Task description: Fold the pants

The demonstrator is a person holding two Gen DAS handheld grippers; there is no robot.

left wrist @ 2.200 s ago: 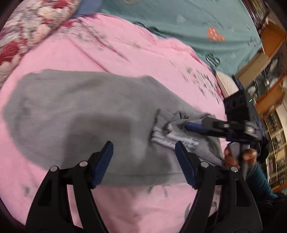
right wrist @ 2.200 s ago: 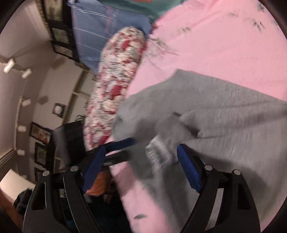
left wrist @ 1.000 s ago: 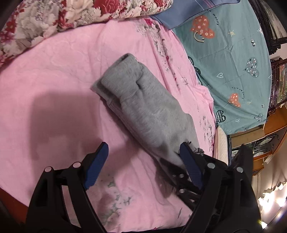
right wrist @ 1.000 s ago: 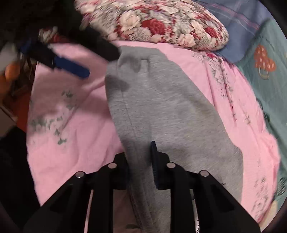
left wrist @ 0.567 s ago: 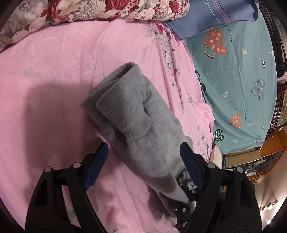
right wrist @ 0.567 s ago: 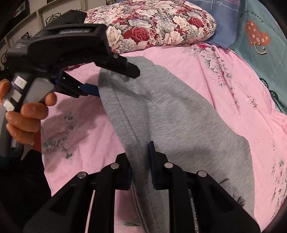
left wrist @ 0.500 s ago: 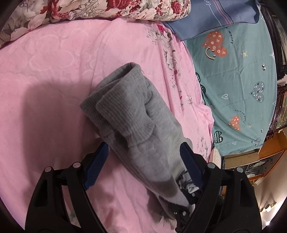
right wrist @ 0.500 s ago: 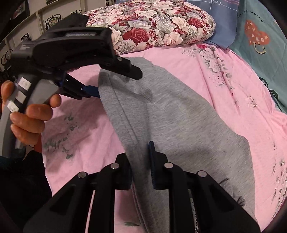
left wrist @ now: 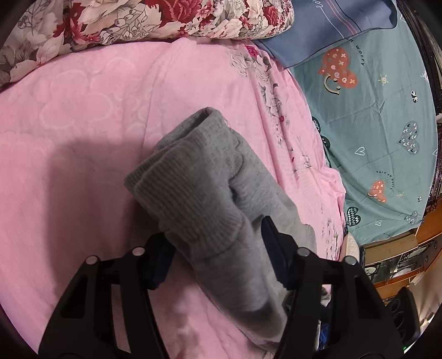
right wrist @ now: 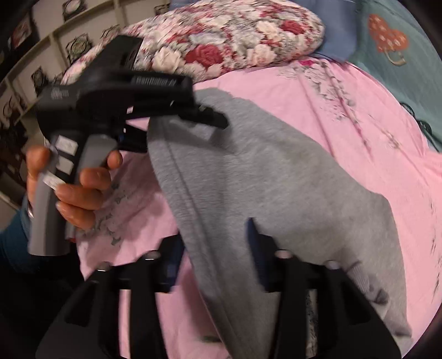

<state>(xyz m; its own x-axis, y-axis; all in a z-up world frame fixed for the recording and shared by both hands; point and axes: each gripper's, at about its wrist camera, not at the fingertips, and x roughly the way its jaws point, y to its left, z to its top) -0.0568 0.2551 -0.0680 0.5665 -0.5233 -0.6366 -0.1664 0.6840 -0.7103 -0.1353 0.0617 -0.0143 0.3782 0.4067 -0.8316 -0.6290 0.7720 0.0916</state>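
Observation:
The grey pants (left wrist: pixel 210 190) lie as a long folded strip on the pink bedspread (left wrist: pixel 83 116). My left gripper (left wrist: pixel 215 245) has its jaws closing around the ribbed cuff end, with cloth filling the gap. In the right wrist view the pants (right wrist: pixel 270 176) stretch from the left gripper's body (right wrist: pixel 116 94) down to my right gripper (right wrist: pixel 212 248). The right gripper's jaws have parted, and the folded edge of the pants still lies between them. That view is blurred by motion.
A floral pillow (left wrist: pixel 143 22) and a blue pillow (left wrist: pixel 339 24) lie at the far side of the bed. A teal sheet with hearts (left wrist: pixel 381 129) covers the right side. Wooden furniture (left wrist: pixel 397 256) stands beyond the bed's right edge. Wall shelves (right wrist: pixel 55 41) show behind the hand.
My left gripper has narrowed from wide open onto the cuff end of the pants. My right gripper, shut on the folded edge before, has opened somewhat and is moving.

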